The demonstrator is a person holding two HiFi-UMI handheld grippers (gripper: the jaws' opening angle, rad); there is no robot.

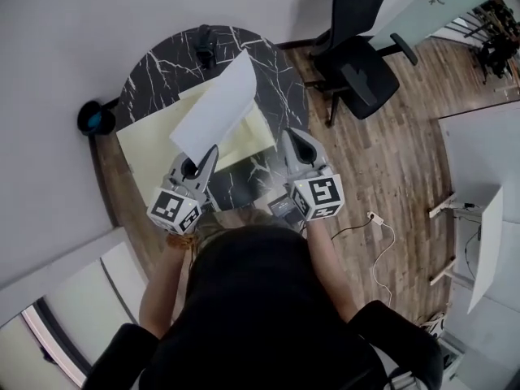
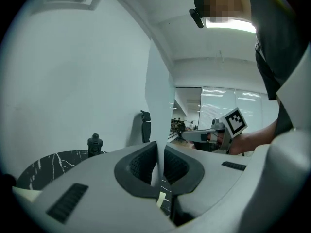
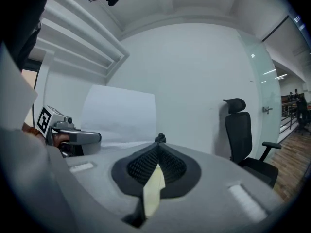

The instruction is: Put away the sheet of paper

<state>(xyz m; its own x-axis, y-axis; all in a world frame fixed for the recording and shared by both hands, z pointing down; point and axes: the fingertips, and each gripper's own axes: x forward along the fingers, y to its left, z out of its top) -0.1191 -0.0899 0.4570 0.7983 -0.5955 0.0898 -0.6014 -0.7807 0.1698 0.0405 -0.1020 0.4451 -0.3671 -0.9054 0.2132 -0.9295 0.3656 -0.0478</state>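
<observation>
The left gripper (image 1: 208, 156) was clamped shut on the lower corner of the white sheet of paper (image 1: 215, 108), its jaws pressed together with only the thin sheet between them. The sheet stood up off the surface. It tilted over the middle of the round marble table (image 1: 158, 67), above the pale yellow folder (image 1: 150, 159) that lay spread toward the table's near-left edge. The right gripper (image 1: 292, 140) was closed as well, pinching a pale yellow edge that seemed to be the folder's upper leaf at its near-right corner. A small dark object (image 1: 205, 45) stood at the table's far edge, well apart from the paper. An office chair (image 1: 361, 55) stood off the table's right side.

Judged from this, the task was roughly midway. The sheet had been picked up and was firmly held, and the folder had been taken hold of, but the paper was not yet inside it. What seemed left was to hold the leaf open, lower the sheet flat between the leaves, let go of it and close the folder. Held by one corner only, the sheet looked likely to curl or sag on the way down.
</observation>
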